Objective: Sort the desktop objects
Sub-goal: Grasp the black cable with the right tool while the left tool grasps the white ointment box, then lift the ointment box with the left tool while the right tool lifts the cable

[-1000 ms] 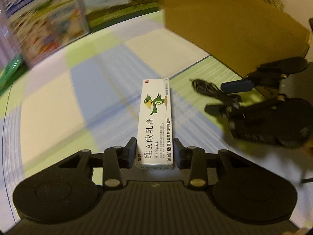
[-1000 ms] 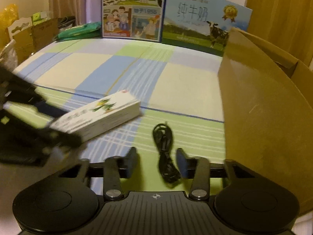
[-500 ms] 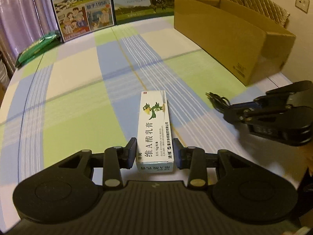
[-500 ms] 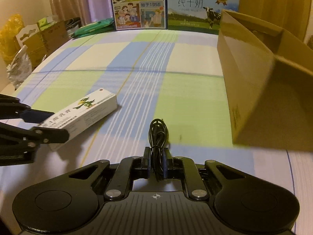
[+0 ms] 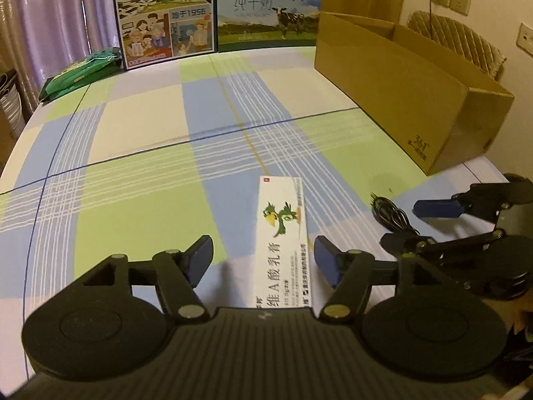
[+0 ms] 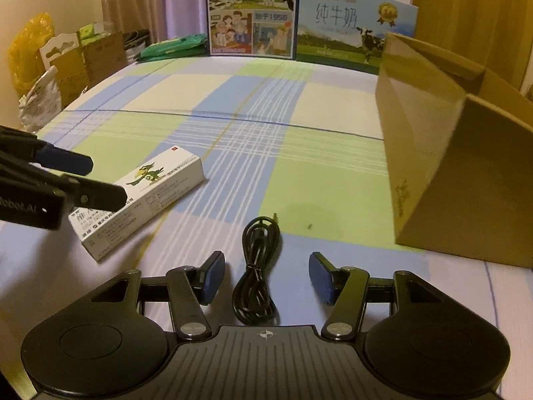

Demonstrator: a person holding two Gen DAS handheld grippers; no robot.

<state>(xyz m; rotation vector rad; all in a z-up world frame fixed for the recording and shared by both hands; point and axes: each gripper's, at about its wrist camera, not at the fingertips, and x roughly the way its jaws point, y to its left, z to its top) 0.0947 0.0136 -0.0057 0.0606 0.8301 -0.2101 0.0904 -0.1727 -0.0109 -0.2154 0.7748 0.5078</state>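
Note:
A white ointment box (image 5: 283, 240) with a green bird print lies flat on the checked tablecloth, between the spread fingers of my left gripper (image 5: 263, 258), which is open and clear of it. The right wrist view has the same box (image 6: 150, 196) beside the left gripper (image 6: 100, 180). A coiled black cable (image 6: 258, 243) rests on the cloth between the fingers of my open right gripper (image 6: 266, 276). From the left wrist, the cable (image 5: 389, 215) lies by the right gripper (image 5: 413, 225).
An open cardboard box (image 5: 399, 100) (image 6: 449, 166) stands along the table's right side. Two milk cartons (image 5: 166, 16) (image 5: 266, 10) stand at the far edge, with a green packet (image 5: 83, 73) to their left. Bags and boxes (image 6: 50, 76) sit beyond the left edge.
Both grippers were shut half a second ago, the left on the ointment box and the right on the cable. Both have opened, and the two things now lie on the cloth.

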